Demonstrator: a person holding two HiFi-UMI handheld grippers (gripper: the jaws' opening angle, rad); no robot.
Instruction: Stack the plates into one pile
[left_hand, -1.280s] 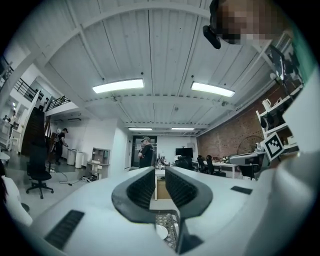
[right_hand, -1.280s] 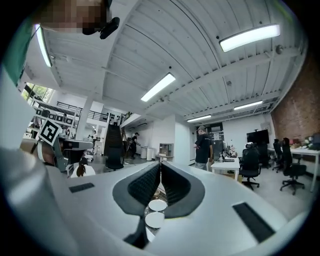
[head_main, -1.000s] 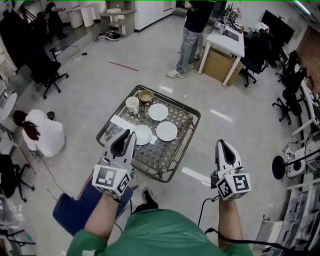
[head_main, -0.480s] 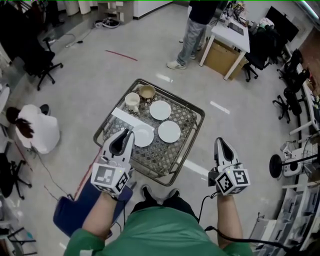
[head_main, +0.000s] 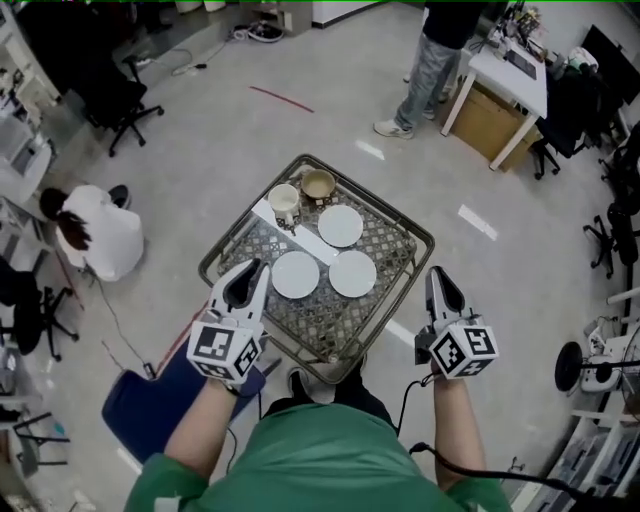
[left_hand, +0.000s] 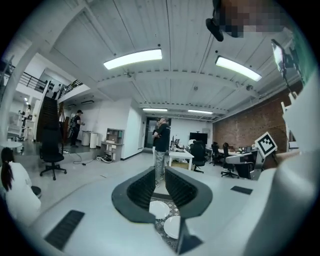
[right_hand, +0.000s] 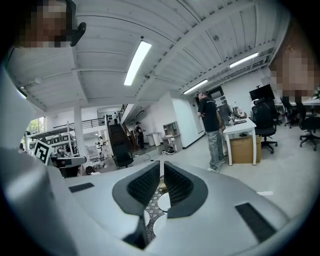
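Standing closer to the tabletop than a second ago, and carrying both hand-held grippers lower and further in toward its near edge.

Holding the left hand-held gripper with its jaws drawn together to a thin slit, gripping nothing. Holding the right hand-held gripper fully closed, likewise empty.

Looking down on three white plates lying flat and apart on the patterned top, none stacked yet: the near left plate, the near right plate just beside it, and the far plate behind the two. Also taking in a cup and a bowl at the far corner, clear of the plates.

Pointing the left tip forward over the near left edge, with the near left plate just to its right and slightly ahead. Hanging the right tip outside the right rim, with the near right plate off to its left and the rim in between.

Judging the left side the nearer to a plate. Being round, the plates are offering no long axis, only a low rim. Probably needing the jaws opened and tipped down onto that rim.
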